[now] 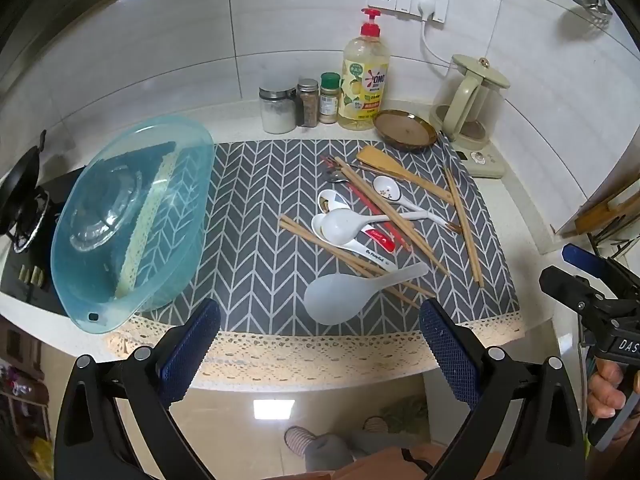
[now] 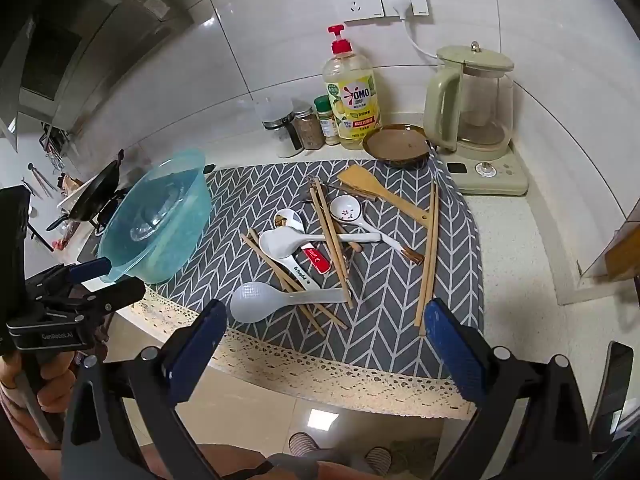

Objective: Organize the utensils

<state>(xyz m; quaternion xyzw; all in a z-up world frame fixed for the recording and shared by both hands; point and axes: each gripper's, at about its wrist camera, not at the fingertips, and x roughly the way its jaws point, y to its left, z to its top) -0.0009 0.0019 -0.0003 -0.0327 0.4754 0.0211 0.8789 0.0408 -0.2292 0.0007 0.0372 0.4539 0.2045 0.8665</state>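
since every utensil lies in one loose heap on the grey chevron mat point(image 1: 256, 184), the sorting looks not yet begun. wooden chopsticks point(image 1: 384, 208) cross over and under white ceramic spoons point(image 1: 344, 226), a red-handled utensil point(image 1: 380, 240) is wedged among them, a wooden spatula point(image 1: 396, 170) lies at the far side near a brown dish point(image 1: 404, 128), and a translucent rice paddle point(image 1: 340, 296) sits nearest the front edge of the desk point(image 1: 532, 240). another pair of chopsticks point(image 2: 430, 256) lies apart to the right of the heap. a clear blue plastic tub point(image 1: 132, 220) stands tilted at the left end of the mat, with what looks like a glass lid inside; it may be where the things are meant to go, though the pictures do not settle that. nothing is grouped or put away, so by my judgement all of the task is left.

the left hand-held gripper point(image 1: 320, 344) hangs over the mat's lace edge with its blue pads point(image 1: 192, 344) spread wide, nothing between them and touching nothing; the rice paddle is just beyond it. the right hand-held gripper point(image 2: 324, 344) is likewise wide open and empty, poised above the front edge with the paddle and the chopstick ends just ahead of its fingers. each is gripped by a person's hand point(image 1: 608, 392), seen in the other's view.
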